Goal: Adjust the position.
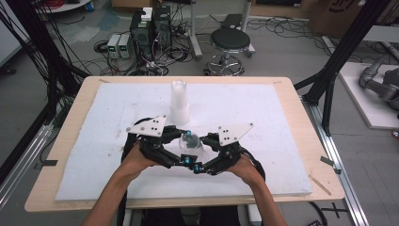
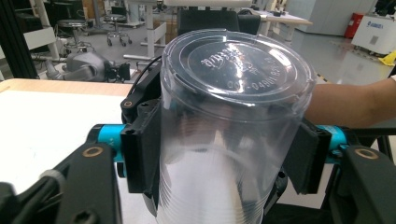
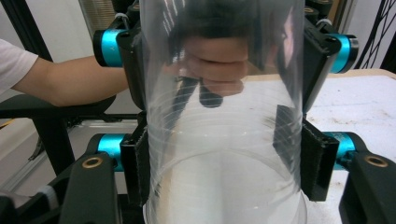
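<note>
In the left gripper view, the clear cup ran off the bottom edge, so its lower part was cut away, and it hid most of the right gripper behind it. In the right gripper view the cup's top was cut off by the upper edge. From the high view, raised lettering on the cup was too small to read.
</note>
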